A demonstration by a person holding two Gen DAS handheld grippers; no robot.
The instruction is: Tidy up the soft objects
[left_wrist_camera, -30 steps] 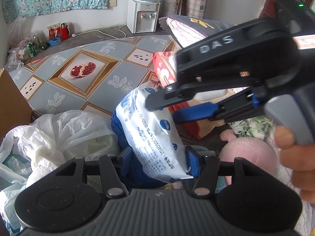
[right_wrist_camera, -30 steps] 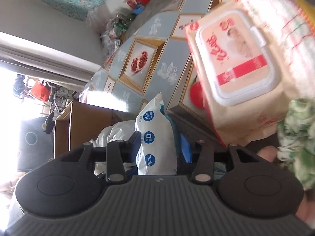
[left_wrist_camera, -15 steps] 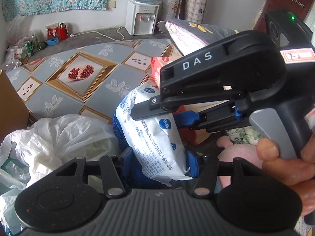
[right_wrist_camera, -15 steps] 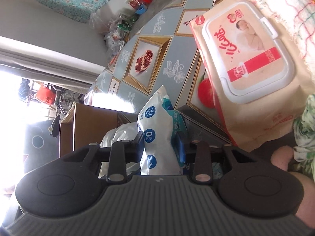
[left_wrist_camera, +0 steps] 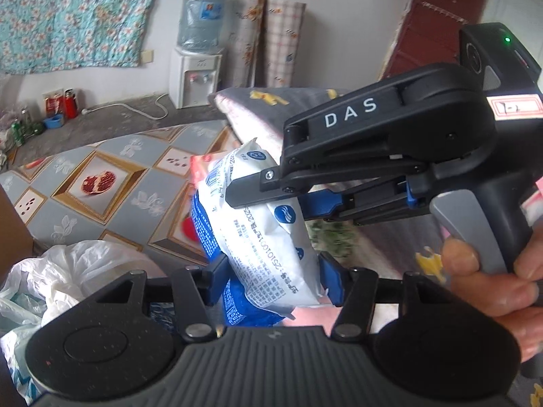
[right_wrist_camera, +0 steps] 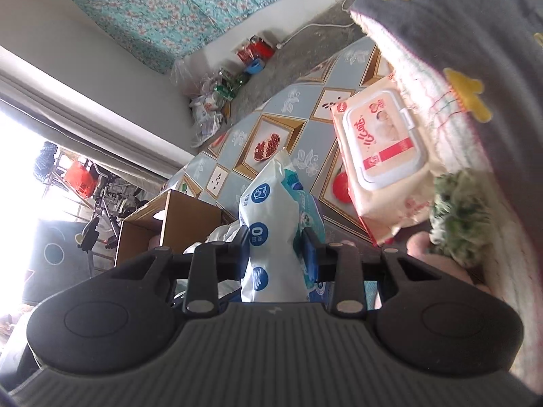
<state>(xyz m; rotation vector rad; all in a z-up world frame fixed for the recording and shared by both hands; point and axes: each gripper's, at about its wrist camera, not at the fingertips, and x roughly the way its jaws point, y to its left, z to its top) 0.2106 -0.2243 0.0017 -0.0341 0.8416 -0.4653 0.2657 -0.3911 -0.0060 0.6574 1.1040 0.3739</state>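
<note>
A soft white-and-blue tissue pack (left_wrist_camera: 271,237) hangs above the patterned floor mat (left_wrist_camera: 101,183), held by both grippers. My left gripper (left_wrist_camera: 271,271) is shut on its lower part, a blue pad pressing each side. My right gripper (left_wrist_camera: 271,203) reaches in from the right, held by a hand (left_wrist_camera: 492,271), and clamps the pack higher up. In the right wrist view the same pack (right_wrist_camera: 271,234) is squeezed between the right gripper (right_wrist_camera: 275,247) pads. A beige wet-wipes pack (right_wrist_camera: 380,149) with a white lid lies on the mat to the right.
A grey blanket (right_wrist_camera: 458,34) with yellow shapes, a green floral cloth (right_wrist_camera: 458,217) and a pink plush (right_wrist_camera: 427,244) lie at right. A white plastic bag (left_wrist_camera: 68,271) and a cardboard box (right_wrist_camera: 176,217) sit at left. A water dispenser (left_wrist_camera: 197,74) stands by the far wall.
The right gripper's pads closed onto the tissue pack. Both grippers then rose together, lifting the pack away from the wipes and the plush.
</note>
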